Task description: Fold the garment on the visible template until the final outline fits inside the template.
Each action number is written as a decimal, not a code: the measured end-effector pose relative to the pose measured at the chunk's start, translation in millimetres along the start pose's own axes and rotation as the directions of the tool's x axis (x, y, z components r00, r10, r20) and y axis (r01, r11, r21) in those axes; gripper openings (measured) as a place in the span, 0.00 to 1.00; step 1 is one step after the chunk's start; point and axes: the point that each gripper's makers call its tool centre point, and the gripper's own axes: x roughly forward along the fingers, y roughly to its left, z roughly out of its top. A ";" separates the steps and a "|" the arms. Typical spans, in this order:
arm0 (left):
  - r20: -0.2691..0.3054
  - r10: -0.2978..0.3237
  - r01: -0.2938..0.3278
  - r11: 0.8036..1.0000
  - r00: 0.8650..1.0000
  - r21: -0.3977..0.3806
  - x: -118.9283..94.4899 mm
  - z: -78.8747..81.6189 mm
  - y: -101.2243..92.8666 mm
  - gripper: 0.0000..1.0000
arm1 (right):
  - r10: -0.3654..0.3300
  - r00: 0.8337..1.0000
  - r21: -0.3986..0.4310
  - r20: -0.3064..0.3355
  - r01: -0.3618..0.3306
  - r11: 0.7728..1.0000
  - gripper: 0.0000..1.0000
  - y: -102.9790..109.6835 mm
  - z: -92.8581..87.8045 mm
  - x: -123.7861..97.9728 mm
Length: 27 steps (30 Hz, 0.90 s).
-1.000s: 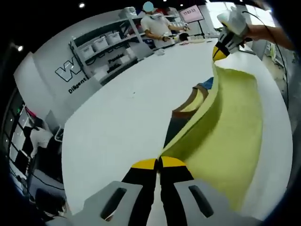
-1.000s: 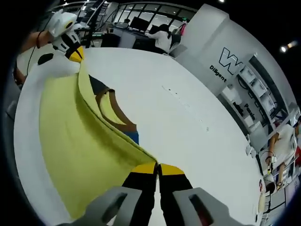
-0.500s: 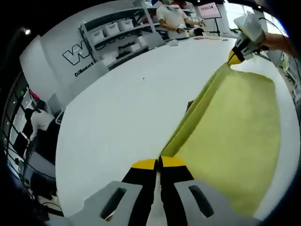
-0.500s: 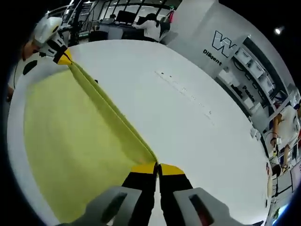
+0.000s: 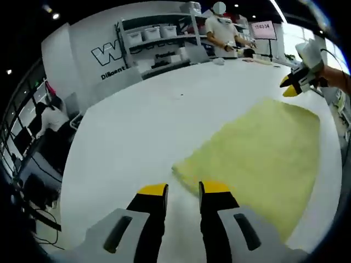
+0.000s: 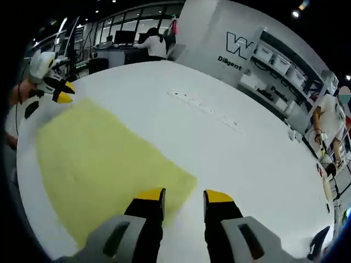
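The yellow garment (image 5: 258, 148) lies flat on the white table (image 5: 142, 120) as a folded rectangle, also seen as the yellow garment (image 6: 104, 159) in the right gripper view. My left gripper (image 5: 184, 189) is open just off its near corner, jaws apart and holding nothing. My right gripper (image 6: 184, 195) is open at the opposite near corner, also holding nothing. Each gripper appears in the other's view: the right gripper (image 5: 299, 83) by the garment's far corner, the left gripper (image 6: 52, 87) likewise. No template outline shows around the garment.
Shelves with bins (image 5: 159, 41) and a wall with lettering (image 6: 241, 46) stand beyond the table. A person (image 5: 222, 33) works at the far end, another person (image 6: 153, 44) sits at a desk. Small items (image 6: 205, 107) dot the table's middle.
Both grippers have laid the lifted yellow edge down over the garment and let go, opening their jaws. The fold now covers the dark and blue patch seen earlier.
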 end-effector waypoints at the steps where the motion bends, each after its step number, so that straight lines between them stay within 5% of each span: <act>1: -0.003 -0.005 0.005 1.000 1.000 -0.009 -2.1 -4.0 -2.9 0.25 | -0.004 1.000 -0.013 -0.004 0.004 1.000 0.23 1.1 -2.2 -1.5; 3: -0.009 -0.018 0.017 0.999 1.000 -0.032 -5.1 -10.3 -9.0 0.25 | -0.008 1.000 -0.049 -0.011 0.007 0.999 0.23 3.6 -6.7 -5.2; 11: -0.001 -0.078 0.077 0.990 0.997 -0.118 -22.8 -23.8 -31.7 0.28 | 0.048 0.999 0.038 -0.003 -0.048 0.998 0.23 19.3 -22.4 -19.3; 15: 0.008 -0.110 0.110 0.982 0.994 -0.151 -29.7 -26.8 -39.4 0.30 | 0.032 0.998 -0.018 -0.049 -0.033 0.999 0.22 21.1 -33.5 -24.7; 19: 0.019 -0.176 0.177 0.970 0.984 -0.169 -38.9 -32.7 -53.8 0.38 | 0.065 0.998 0.034 -0.027 -0.064 0.997 0.22 30.4 -37.4 -33.2; 27: 0.021 -0.236 0.233 0.937 0.972 -0.260 -53.1 -43.9 -75.6 0.38 | 0.138 0.990 0.124 -0.007 -0.136 0.983 0.24 52.6 -52.9 -47.1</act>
